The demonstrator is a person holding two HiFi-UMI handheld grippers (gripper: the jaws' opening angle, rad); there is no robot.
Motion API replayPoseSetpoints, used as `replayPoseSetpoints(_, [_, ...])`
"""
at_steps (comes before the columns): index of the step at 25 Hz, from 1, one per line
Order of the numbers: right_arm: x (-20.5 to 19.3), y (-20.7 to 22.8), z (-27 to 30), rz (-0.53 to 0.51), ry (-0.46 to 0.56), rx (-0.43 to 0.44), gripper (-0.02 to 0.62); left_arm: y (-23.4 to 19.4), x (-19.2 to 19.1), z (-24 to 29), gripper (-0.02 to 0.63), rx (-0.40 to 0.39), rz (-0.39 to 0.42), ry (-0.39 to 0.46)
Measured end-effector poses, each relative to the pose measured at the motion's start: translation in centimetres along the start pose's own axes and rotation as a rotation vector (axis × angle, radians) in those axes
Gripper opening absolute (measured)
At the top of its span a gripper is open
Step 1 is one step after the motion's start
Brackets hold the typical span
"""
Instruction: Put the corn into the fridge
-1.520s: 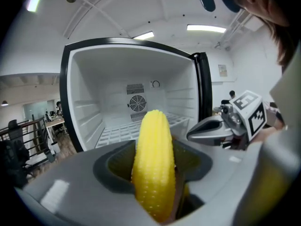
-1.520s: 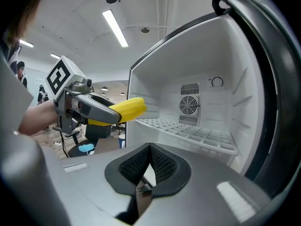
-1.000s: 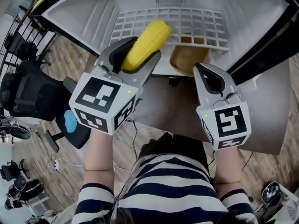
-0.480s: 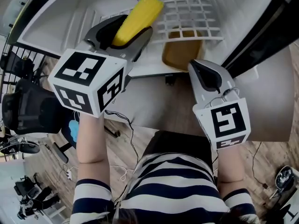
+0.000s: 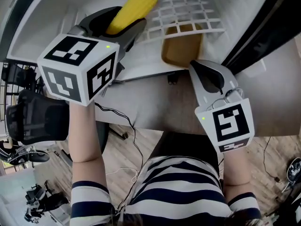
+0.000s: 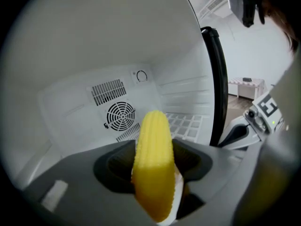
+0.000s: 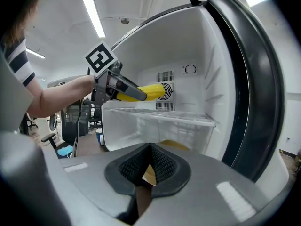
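My left gripper [image 5: 123,20] is shut on a yellow ear of corn [image 5: 132,8], whose tip sticks out past the jaws. It reaches into the open white fridge [image 5: 56,27], above the white wire shelf [image 5: 186,11]. The left gripper view shows the corn [image 6: 153,159] upright between the jaws, with the fridge's back wall and round fan grille [image 6: 120,115] behind it. My right gripper [image 5: 210,76] is shut and holds nothing, waiting outside the fridge at its lower right. From the right gripper view, the corn [image 7: 148,92] hovers over the shelf [image 7: 164,117].
A yellow-brown bowl-like container [image 5: 182,48] sits under the wire shelf. The fridge's dark door seal [image 5: 263,27] runs along the right. A black office chair [image 5: 33,114] and cables lie on the wooden floor at left.
My left gripper has pushed the corn forward and deeper into the fridge, over the shelf. The right gripper has barely moved.
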State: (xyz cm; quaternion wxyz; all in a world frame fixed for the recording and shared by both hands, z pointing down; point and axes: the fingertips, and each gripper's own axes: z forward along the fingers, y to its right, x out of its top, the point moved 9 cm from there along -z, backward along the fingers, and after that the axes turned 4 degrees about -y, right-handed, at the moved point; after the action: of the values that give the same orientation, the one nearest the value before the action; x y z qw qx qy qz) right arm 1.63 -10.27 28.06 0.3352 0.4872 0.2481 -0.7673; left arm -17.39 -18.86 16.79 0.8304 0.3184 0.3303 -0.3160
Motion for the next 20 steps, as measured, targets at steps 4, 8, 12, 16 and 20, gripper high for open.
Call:
replayPoseSetpoints(4, [-0.8,-0.4,0.4,0.014,-0.011,-0.001,-0.002,-0.7,-0.2,1.1,0.0,-0.024,0.024,-0.054])
replayPoseSetpoints(8, [-1.2,-0.8,0.4,0.022,-0.015,0.0,-0.002,-1.0,-0.3,1.4,0.0,-0.039,0.058,-0.097])
replayPoseSetpoints(12, [-1.6,-1.1,0.5,0.026,-0.027,0.004,-0.002,-1.0,-0.6,1.6,0.0,-0.047,0.068,-0.116])
replayPoseSetpoints(16, [-1.7,-1.4,0.4,0.037,-0.025,0.01,-0.002,-1.2,-1.1,2.0,0.0,-0.055,0.075,-0.142])
replayPoseSetpoints(20, [-1.9,-1.3,0.2,0.049,-0.025,0.01,-0.002,-1.0,-1.6,2.5,0.0,-0.06,0.08,-0.156])
